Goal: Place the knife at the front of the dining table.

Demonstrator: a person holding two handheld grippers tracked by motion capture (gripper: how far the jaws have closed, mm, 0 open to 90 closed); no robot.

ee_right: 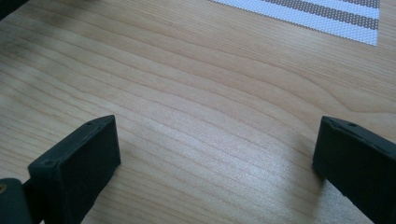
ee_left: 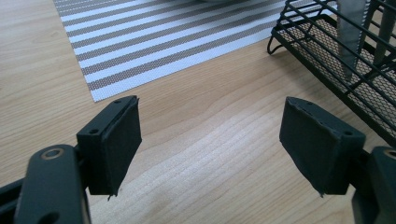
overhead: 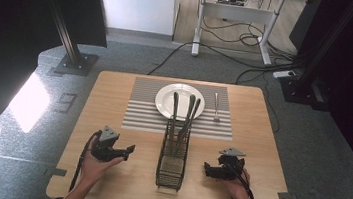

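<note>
Between the spread, empty jaws of the left gripper [ee_left: 210, 149] and right gripper [ee_right: 217, 168] lies bare wooden table [overhead: 115, 92]; midway between both stands a black wire caddy [overhead: 173, 154], long axis running away from the person, holding three upright utensils [overhead: 185, 115]. Beyond, a striped placemat [overhead: 138, 110] bears a white plate [overhead: 164, 100] and a fork [overhead: 217, 106].

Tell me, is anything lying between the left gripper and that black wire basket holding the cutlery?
Nothing visible does. The left gripper, jaws open, faces the wire basket across bare wooden table; the striped placemat lies off to the side.
</note>
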